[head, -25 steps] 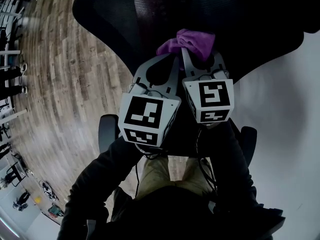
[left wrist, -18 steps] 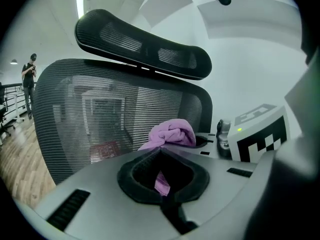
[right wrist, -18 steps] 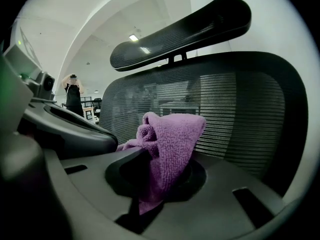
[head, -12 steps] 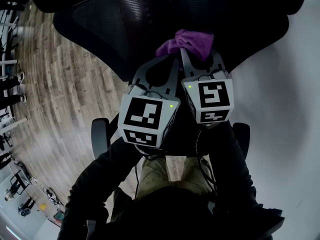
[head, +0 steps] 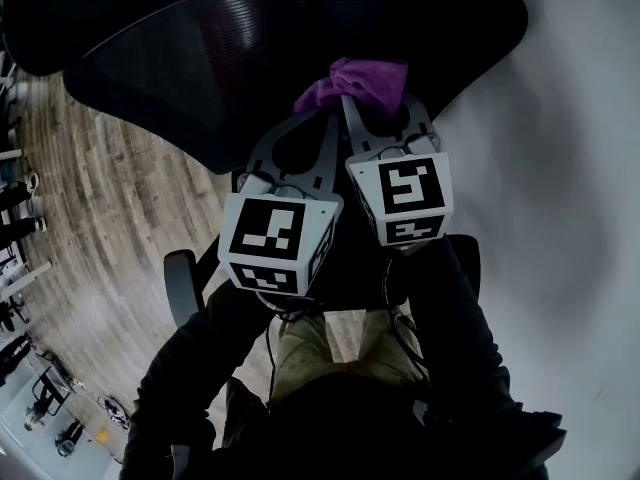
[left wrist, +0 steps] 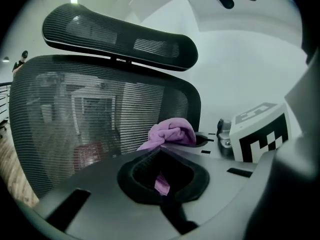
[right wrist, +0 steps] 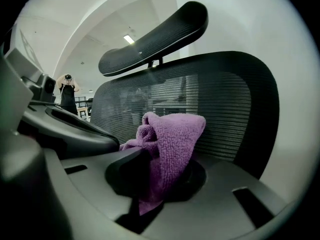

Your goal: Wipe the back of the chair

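Using the chair back [head: 250, 58] as reference: the cloth [head: 355, 80] is sitting right in front of its mesh, below the headrest [left wrist: 120, 36]. Both grippers are hanging just before it, side by side, left gripper [head: 322, 118] beside right gripper [head: 375, 103], each pinching the cloth between its jaws.

One chair [head: 200, 58], one cloth [head: 362, 78], two grippers [head: 322, 118] [head: 374, 106].

Both arms reach forward, left gripper [head: 326, 118] and right gripper [head: 376, 100] side by side, jaws clamped on the purple cloth [head: 358, 78].
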`<action>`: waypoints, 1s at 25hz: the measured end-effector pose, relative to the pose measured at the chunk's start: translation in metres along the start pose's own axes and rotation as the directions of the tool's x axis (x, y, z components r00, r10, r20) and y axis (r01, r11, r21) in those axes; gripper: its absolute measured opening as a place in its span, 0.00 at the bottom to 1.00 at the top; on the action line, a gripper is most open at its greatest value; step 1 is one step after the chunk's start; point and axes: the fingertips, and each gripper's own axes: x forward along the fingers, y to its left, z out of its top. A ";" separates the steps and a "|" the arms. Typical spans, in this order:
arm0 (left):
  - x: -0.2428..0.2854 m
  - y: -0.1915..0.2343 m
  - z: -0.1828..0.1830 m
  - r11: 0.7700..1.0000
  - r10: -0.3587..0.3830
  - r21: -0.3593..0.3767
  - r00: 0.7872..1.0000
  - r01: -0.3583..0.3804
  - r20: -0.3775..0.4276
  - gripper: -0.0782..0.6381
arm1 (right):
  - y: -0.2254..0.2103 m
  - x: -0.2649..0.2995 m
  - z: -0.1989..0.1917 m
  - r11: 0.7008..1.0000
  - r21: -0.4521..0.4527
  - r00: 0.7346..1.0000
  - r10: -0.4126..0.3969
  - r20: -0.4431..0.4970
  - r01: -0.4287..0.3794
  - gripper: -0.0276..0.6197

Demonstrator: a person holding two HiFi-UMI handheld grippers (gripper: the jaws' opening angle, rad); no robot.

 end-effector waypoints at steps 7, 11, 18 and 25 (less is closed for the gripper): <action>0.016 -0.033 0.017 0.999 -0.035 0.007 0.999 0.035 -0.002 0.11 | -0.037 -0.021 0.007 0.999 0.005 0.999 -0.041 -0.009 0.041 0.15; 0.022 -0.050 0.011 0.999 -0.044 0.016 0.999 0.044 -0.004 0.11 | -0.049 -0.032 -0.003 0.999 0.014 0.999 -0.048 -0.006 0.048 0.15; 0.038 -0.087 0.016 0.998 -0.059 0.034 0.998 0.059 -0.007 0.11 | -0.082 -0.056 -0.007 0.998 0.026 0.998 -0.060 0.002 0.060 0.15; 0.049 -0.097 0.020 0.997 -0.071 0.041 0.997 0.071 -0.011 0.11 | -0.094 -0.059 -0.007 0.998 0.026 0.998 -0.064 0.004 0.063 0.15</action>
